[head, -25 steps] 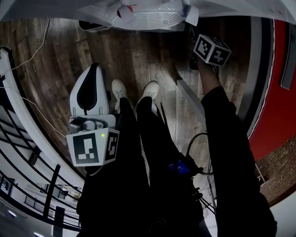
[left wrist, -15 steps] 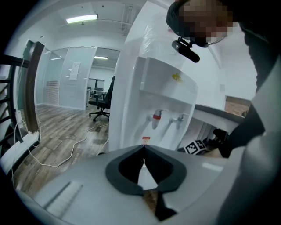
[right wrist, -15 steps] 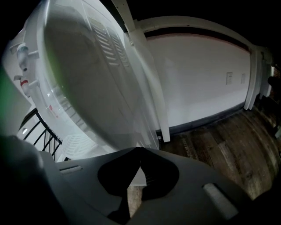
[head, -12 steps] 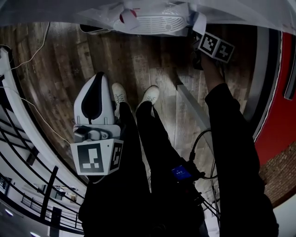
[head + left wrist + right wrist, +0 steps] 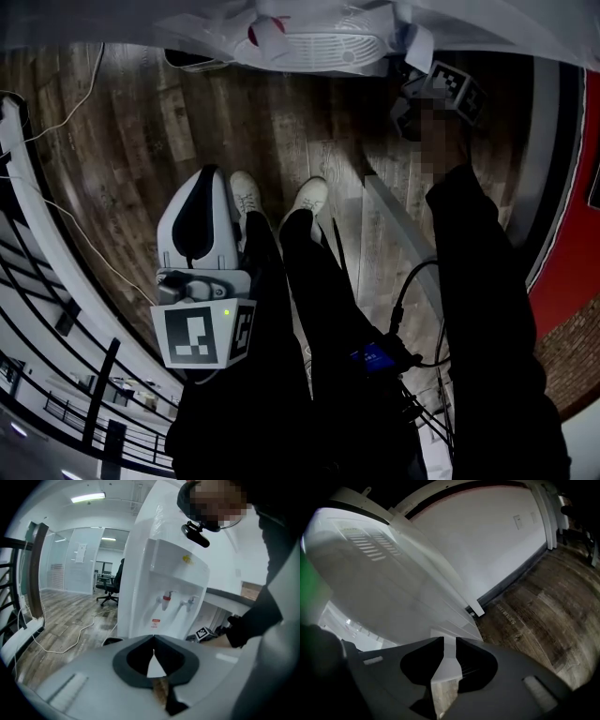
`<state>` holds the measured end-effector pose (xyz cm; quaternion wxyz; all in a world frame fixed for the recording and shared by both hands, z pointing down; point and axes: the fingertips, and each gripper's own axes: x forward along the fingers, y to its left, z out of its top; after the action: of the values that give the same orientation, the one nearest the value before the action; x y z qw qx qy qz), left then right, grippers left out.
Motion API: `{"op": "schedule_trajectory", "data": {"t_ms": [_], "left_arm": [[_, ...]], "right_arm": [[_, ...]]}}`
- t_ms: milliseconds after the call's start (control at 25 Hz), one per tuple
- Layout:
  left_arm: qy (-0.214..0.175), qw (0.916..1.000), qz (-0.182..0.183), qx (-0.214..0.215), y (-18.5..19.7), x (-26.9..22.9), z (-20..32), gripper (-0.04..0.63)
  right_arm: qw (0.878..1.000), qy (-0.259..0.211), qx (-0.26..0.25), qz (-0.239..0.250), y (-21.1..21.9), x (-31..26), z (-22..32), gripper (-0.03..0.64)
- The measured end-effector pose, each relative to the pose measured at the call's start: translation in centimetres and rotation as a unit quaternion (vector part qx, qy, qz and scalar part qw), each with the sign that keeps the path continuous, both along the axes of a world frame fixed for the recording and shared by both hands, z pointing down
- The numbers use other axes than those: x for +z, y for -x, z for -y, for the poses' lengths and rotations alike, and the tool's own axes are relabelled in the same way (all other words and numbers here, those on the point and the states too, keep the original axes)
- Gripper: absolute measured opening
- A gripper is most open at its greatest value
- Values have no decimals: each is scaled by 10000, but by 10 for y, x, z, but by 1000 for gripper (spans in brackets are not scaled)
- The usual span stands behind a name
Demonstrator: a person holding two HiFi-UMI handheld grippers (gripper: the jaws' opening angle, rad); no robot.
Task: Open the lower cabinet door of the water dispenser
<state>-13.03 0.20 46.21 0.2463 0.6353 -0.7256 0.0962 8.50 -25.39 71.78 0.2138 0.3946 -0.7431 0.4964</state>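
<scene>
**A:** Where's the tall white plastic water dispenser [image 5: 161, 569]?

**B:** Straight ahead of me, standing on the dark brown plank floor [image 5: 281, 122], with a red tap and a grey tap on its front.

**A:** And its lower cabinet door?

**B:** I can't pick it out for certain. The right gripper view is filled by a white panel with vent slats [image 5: 379, 550], low and close to the floor.

**A:** Your right gripper [image 5: 449, 641]?

**B:** It's down beside the dispenser's base. Its jaws stand a thin slot apart, and the white panel shows through the gap.

**A:** The left gripper [image 5: 153, 638]?

**B:** Its jaws are pressed together, tips meeting. I hold it by my left leg, well apart from the dispenser and aimed toward it.
</scene>
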Motion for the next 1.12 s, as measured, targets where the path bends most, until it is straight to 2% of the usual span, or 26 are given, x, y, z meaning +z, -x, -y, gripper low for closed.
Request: {"op": "schedule_trajectory", "data": {"t_ms": [400, 760, 960, 1040, 1120], "left_arm": [[-82, 9999, 102, 3, 3, -4, 1, 8], [-146, 9997, 193, -19, 7, -9, 6, 7], [-48, 9999, 143, -7, 5, 0, 6, 8], [103, 9997, 109, 177, -2, 14, 8, 8], [359, 9955, 403, 774, -20, 37, 15, 8]], "right_arm": [[9994, 242, -227, 78, 5, 5, -30, 81], [9965, 425, -725, 30, 6, 4, -69, 80], [9948, 426, -930, 38, 9, 6, -82, 69], [9937, 442, -1027, 52, 12, 6, -88, 67], [9927, 470, -1104, 73, 15, 6, -94, 67]]}}
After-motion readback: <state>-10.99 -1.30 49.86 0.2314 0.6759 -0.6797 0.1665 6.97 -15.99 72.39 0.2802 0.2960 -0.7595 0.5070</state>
